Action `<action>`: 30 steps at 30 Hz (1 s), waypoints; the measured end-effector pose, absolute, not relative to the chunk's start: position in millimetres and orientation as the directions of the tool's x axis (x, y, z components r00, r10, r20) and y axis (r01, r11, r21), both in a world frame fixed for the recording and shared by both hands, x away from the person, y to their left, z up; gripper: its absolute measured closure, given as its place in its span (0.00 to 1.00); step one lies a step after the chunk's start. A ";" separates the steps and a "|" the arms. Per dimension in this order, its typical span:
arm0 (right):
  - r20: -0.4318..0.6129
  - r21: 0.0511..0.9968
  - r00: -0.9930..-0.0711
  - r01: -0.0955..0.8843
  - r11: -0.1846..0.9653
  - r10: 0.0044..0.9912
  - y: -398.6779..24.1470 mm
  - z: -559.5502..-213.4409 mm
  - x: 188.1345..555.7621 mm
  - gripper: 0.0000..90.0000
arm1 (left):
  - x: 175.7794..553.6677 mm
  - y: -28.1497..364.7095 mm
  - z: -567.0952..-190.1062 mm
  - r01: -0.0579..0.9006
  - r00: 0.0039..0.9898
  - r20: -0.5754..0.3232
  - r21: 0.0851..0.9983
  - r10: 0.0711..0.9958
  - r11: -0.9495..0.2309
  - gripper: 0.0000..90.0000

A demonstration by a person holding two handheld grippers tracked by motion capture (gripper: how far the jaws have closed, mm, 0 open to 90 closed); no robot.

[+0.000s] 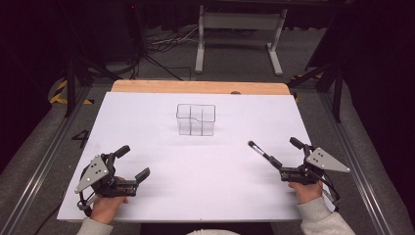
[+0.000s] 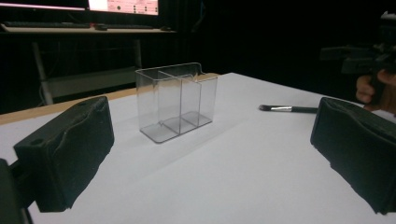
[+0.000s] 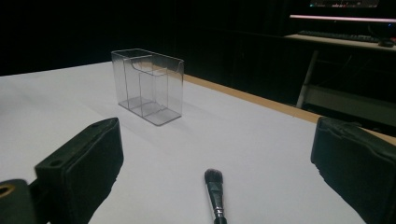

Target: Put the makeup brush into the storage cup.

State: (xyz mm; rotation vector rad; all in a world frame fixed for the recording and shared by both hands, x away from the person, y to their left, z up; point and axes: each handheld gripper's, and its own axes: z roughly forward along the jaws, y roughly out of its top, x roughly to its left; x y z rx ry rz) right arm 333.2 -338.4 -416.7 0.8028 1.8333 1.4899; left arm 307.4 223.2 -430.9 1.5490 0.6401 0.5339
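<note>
Now right gripper (image 1: pixel 279 157), jaws wide open and empty, straddles the black-handled makeup brush (image 1: pixel 260 151); next close, carry it to the clear plastic divided organizer (image 1: pixel 195 119).

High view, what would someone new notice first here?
Probably the clear plastic organizer standing upright and empty on the white table, a little beyond its middle. Next, the black makeup brush lying flat toward the right, between the open jaws of the right hand-held gripper, bristles pointing away from the person. The left hand-held gripper sits open near the front left, apart from both.
</note>
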 end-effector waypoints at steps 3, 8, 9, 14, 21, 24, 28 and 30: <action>-0.087 0.975 -0.614 0.108 0.194 0.784 -336.3 -412.4 337.6 0.00 | 307.0 222.9 -430.6 0.098 0.729 -0.038 0.994 0.683 -0.050 0.00; -0.125 0.966 -0.611 0.105 0.237 0.782 -332.8 -405.1 341.9 0.00 | 308.0 223.3 -430.0 0.103 0.731 -0.042 0.993 0.681 -0.049 0.01; -0.135 0.963 -0.616 0.101 0.248 0.776 -330.6 -402.3 343.8 0.01 | 308.4 223.8 -429.9 0.109 0.734 -0.047 0.993 0.677 -0.049 0.01; -0.145 0.958 -0.627 0.105 0.268 0.765 -323.3 -394.6 352.8 0.01 | 308.4 223.8 -430.5 0.111 0.727 -0.038 0.992 0.685 -0.064 0.02; -0.112 0.952 -0.639 0.152 0.267 0.761 -320.4 -384.1 368.5 0.01 | 308.4 224.6 -429.9 0.117 0.734 -0.037 0.991 0.678 -0.072 0.02; -0.101 0.943 -0.645 0.179 0.279 0.758 -318.9 -380.9 374.8 0.02 | 308.6 224.0 -430.3 0.119 0.736 -0.037 0.990 0.676 -0.076 0.02; -0.092 0.925 -0.662 0.220 0.310 0.744 -314.3 -377.5 383.4 0.03 | 308.7 223.3 -430.2 0.126 0.733 -0.045 0.990 0.678 -0.070 0.03; -0.097 0.907 -0.668 0.246 0.342 0.738 -311.2 -375.7 387.5 0.05 | 309.1 223.4 -430.5 0.132 0.733 -0.042 0.988 0.679 -0.081 0.03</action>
